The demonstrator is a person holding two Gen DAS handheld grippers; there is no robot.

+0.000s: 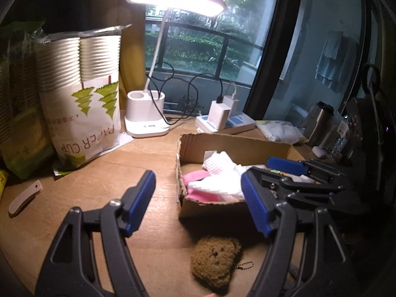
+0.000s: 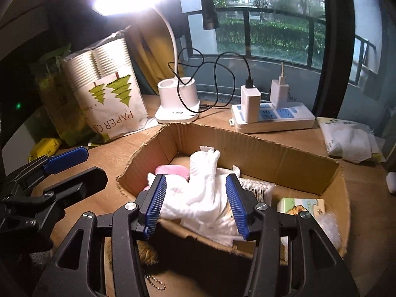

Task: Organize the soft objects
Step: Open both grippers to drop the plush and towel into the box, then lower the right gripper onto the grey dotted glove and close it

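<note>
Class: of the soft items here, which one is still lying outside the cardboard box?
The brown plush bear: it lies on the desk in front of the box, while the other cloths lie inside.

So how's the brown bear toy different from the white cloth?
The brown bear toy lies on the desk, outside the cardboard box; the white cloth is piled inside it. The bear is dark, knitted and compact, with a ball chain; the cloth is pale and crumpled. Both look soft.

A lit white desk lamp [image 1: 146,113] stands at upper centre of the frame. Left of it leans a bag of paper cups [image 1: 81,89]; right of it, a power strip [image 2: 272,118] carries two white chargers [image 2: 250,104]. A folded knife [image 1: 24,198] lies at far left on the wooden desk [image 1: 111,168].
</note>
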